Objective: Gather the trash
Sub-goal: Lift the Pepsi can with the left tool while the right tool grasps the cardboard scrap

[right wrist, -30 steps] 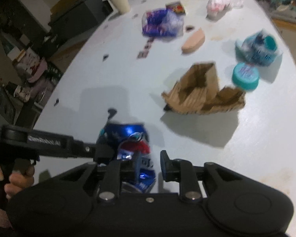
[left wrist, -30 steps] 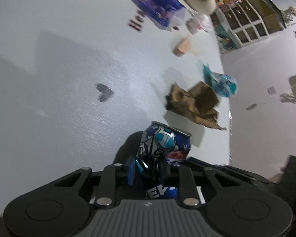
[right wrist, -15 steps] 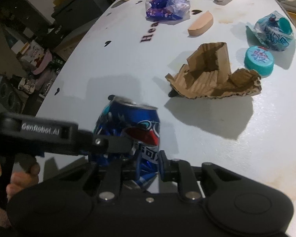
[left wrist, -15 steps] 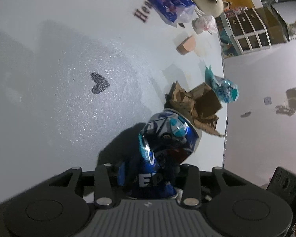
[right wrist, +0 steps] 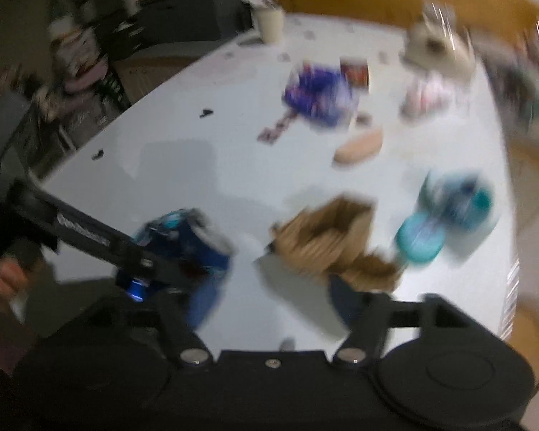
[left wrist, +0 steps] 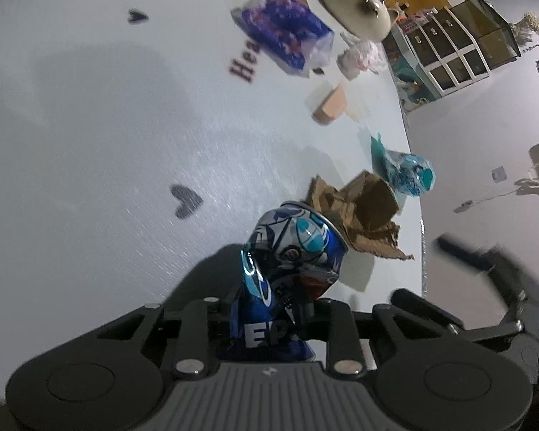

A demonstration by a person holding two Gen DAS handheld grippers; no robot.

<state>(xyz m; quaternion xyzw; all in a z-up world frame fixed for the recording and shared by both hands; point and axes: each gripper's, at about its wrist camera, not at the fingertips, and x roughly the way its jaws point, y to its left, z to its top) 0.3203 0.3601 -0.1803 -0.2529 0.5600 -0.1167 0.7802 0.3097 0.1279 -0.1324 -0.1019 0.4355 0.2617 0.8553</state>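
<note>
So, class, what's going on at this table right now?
A person holding a gripper in each hand is clearing trash off a white table. The left gripper is closing on a dented blue soda can. The right gripper is opening with nothing between its fingers. Torn cardboard, a teal wrapper and a purple bag remain on the table.

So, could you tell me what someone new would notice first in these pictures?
Probably the crushed blue can, gripped in the closing fingers of the left gripper at the table's near edge. Just behind it lies torn cardboard, with a teal wrapper beyond. The right gripper is opening, with nothing between its fingers.
</note>
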